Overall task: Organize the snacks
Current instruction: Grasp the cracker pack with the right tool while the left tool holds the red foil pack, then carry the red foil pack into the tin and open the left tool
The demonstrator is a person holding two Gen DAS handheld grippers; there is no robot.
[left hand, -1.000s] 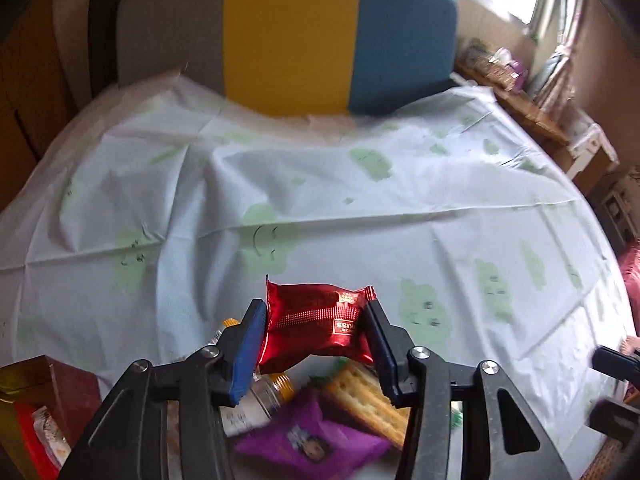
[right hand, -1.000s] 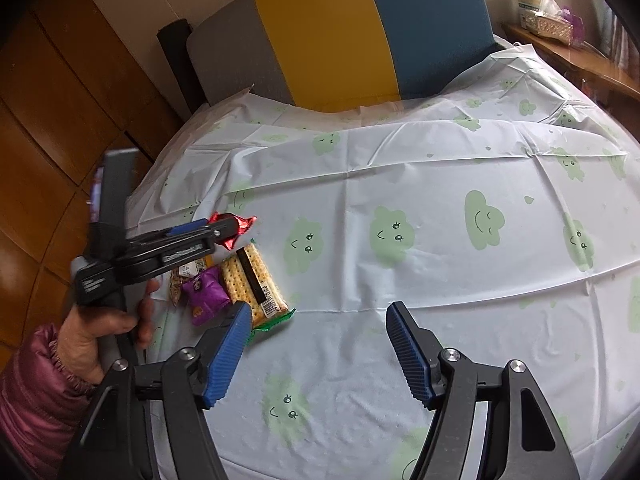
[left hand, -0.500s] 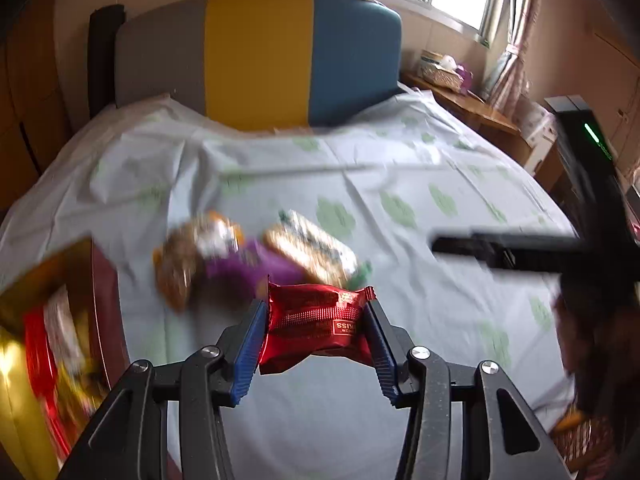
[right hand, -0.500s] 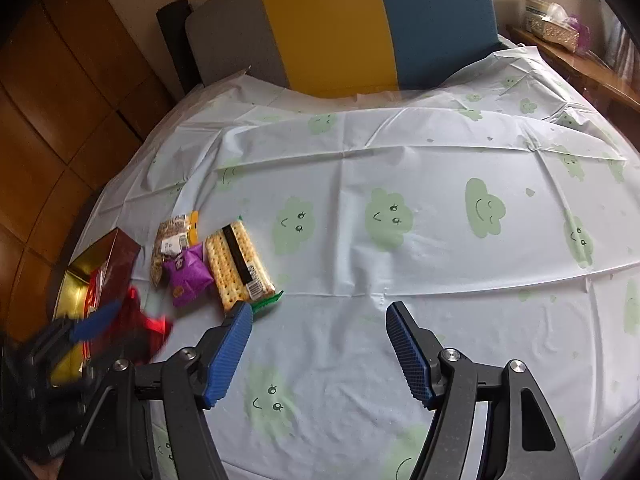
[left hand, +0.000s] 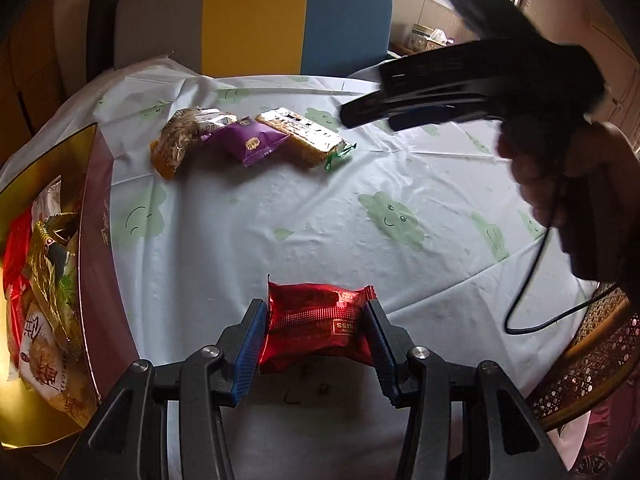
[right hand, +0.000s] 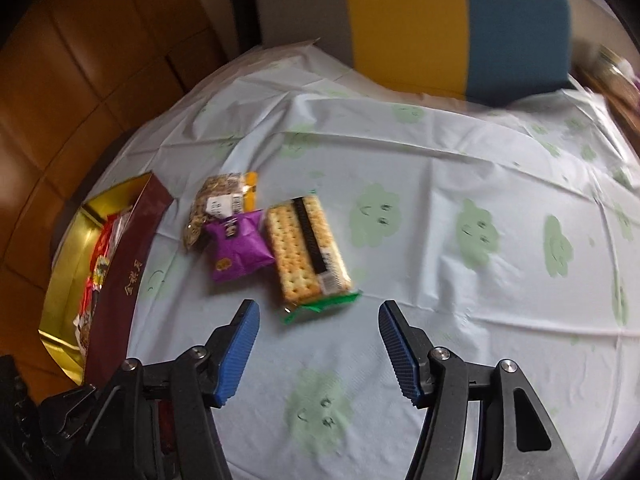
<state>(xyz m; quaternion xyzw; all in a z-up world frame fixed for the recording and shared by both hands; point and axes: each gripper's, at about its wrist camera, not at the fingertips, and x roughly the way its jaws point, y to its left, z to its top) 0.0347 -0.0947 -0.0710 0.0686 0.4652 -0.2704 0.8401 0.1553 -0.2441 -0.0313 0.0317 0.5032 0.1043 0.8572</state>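
Left gripper (left hand: 316,326): clamped on red snack packet (left hand: 316,320), long axis across jaws; open gift box (left hand: 98,216) just left.
Right gripper (right hand: 318,340): jaws closing, nothing between; cracker pack (right hand: 306,246) just ahead, long axis running away; purple packet (right hand: 238,246) beside it; nut packet (right hand: 218,200) farthest.
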